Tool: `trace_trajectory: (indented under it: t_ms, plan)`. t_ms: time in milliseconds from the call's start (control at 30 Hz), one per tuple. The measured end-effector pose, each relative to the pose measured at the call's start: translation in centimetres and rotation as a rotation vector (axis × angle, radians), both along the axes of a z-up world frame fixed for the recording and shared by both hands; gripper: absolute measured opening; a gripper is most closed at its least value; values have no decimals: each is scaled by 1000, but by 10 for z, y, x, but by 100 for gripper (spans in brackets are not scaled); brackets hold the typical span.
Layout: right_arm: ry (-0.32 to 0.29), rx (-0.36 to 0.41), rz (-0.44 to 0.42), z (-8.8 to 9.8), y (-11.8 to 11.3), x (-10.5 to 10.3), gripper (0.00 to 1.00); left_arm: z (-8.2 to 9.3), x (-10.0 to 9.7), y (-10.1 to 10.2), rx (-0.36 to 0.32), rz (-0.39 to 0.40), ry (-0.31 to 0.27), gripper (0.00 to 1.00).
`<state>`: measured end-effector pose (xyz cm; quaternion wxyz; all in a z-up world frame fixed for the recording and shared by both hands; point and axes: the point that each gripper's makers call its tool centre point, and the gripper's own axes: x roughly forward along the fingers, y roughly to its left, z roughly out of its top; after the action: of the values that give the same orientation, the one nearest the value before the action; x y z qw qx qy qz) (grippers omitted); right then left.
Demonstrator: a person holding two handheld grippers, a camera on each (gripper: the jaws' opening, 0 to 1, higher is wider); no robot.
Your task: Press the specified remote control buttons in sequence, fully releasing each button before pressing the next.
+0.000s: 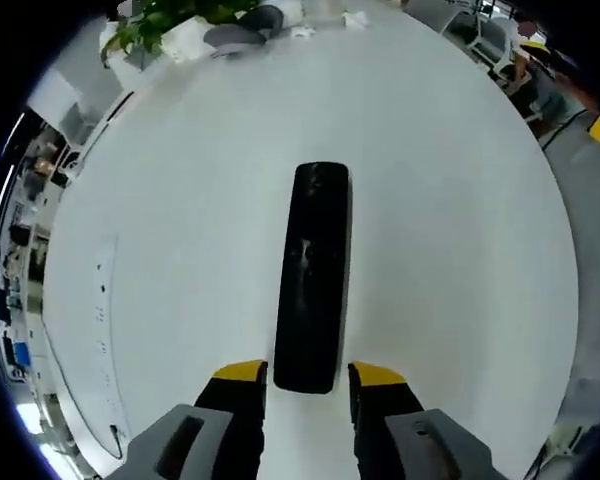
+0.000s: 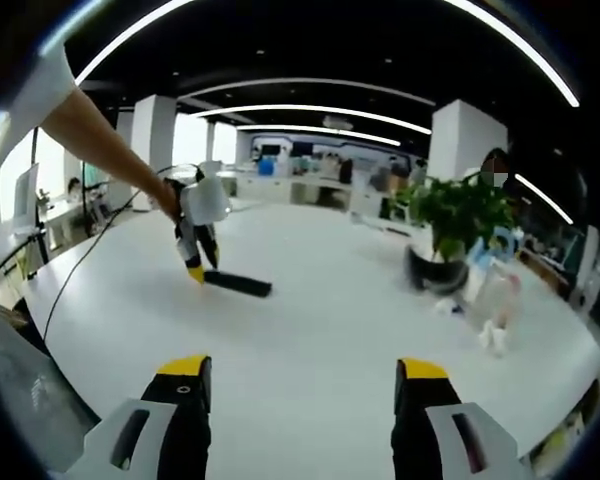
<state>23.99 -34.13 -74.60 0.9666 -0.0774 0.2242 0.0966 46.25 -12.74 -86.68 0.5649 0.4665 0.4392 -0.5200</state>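
A broad white table (image 1: 180,200) fills the left gripper view, with a potted plant (image 1: 155,20) and some small clutter at its far edge and office desks beyond. On the bare tabletop lies a black remote control (image 1: 313,275), its long axis running straight away from the camera, roughly in line with the jaws. The left gripper (image 1: 308,375) stands open, its two yellow-tipped jaws on either side of the remote's near end, just beside it; whether they touch it cannot be told. The buttons on the dark face are too faint to make out. In the right gripper view the same table (image 2: 330,340) stretches out under an open-plan office with long ceiling lights and white pillars, a green plant in a dark pot (image 2: 450,225) to one side. Here the right gripper (image 2: 305,385) is open and empty, held well apart from the remote control (image 2: 238,284), which lies across the table beneath the left gripper (image 2: 195,270) held by the person's arm (image 2: 110,150). The left gripper is clearly the nearer, so steadying or pressing likely falls to it.
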Motion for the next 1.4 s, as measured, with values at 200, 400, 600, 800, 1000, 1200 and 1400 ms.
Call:
trace_trajectory:
  t_ms: [200,400,600,800,1000,1200,1400]
  plan:
    - [0,-7,6,0,1,-1,72,-2,-2,-1,37,-25,13,24]
    - [-5,-3,-3,1,-1,0,72,-3,0,0,71,1,19,24]
    - [-7,-5,-1,2,-1,0,72,-3,-4,-1,101,-8,5,23]
    - [-11,1,-2,2,-1,0,71,-3,-14,0,106,-10,7,23]
    - [-13,2,4,3,0,1,71,-4,-26,-1,98,-4,16,23]
    - [-16,3,4,3,0,1,70,-4,-41,-1,96,10,38,23]
    - [-14,5,7,3,0,-1,69,-3,-51,-2,104,-8,39,23]
